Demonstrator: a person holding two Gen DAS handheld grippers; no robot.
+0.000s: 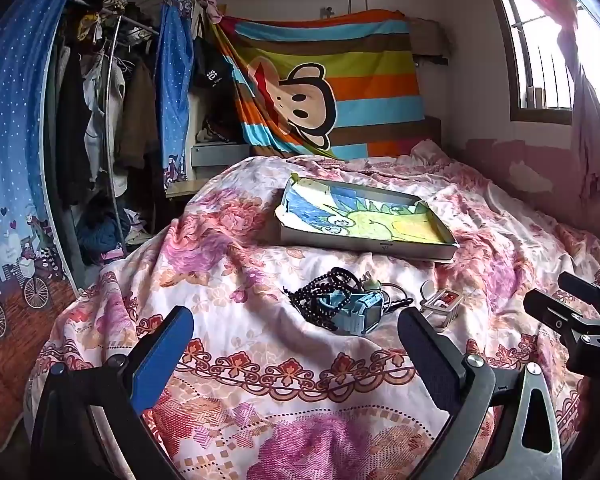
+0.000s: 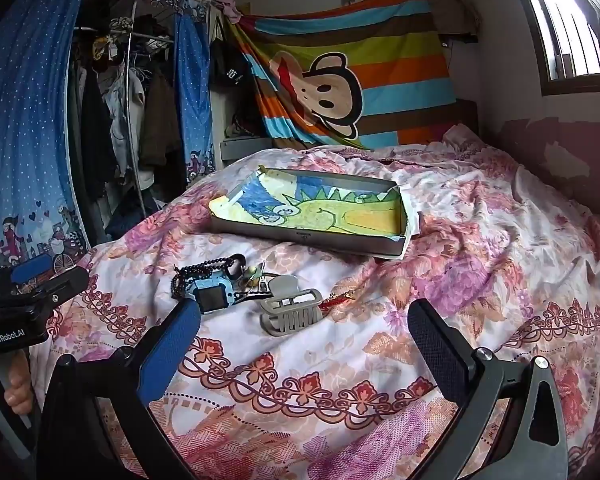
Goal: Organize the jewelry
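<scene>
While both tongs hover above the flowered bedspread (image 1: 227,280), neither has hold of anything: the left tongs (image 1: 295,344) stand spread as wide as they go, blue pad on one side and dark pad on the other, with only bare quilt between them, and the right tongs (image 2: 304,344) are spread just as wide, likewise empty. Ahead of them on the bed lies a small heap of jewelry: a string of dark beads (image 1: 320,288) coiled against a light blue watch (image 1: 356,312), with a grey hair claw clip (image 2: 291,312) just beside the watch and a small red trinket (image 2: 340,300) touching the clip's far end. Beyond the heap, well apart from it, sits a shallow tray (image 2: 312,240) lined with a child's crayon drawing of a green dinosaur; nothing rests inside it. In the right wrist view a person's fingers (image 2: 17,392) grip the handle of the left device at the left edge. A striped monkey blanket (image 1: 340,92) hangs on the wall behind the bed
</scene>
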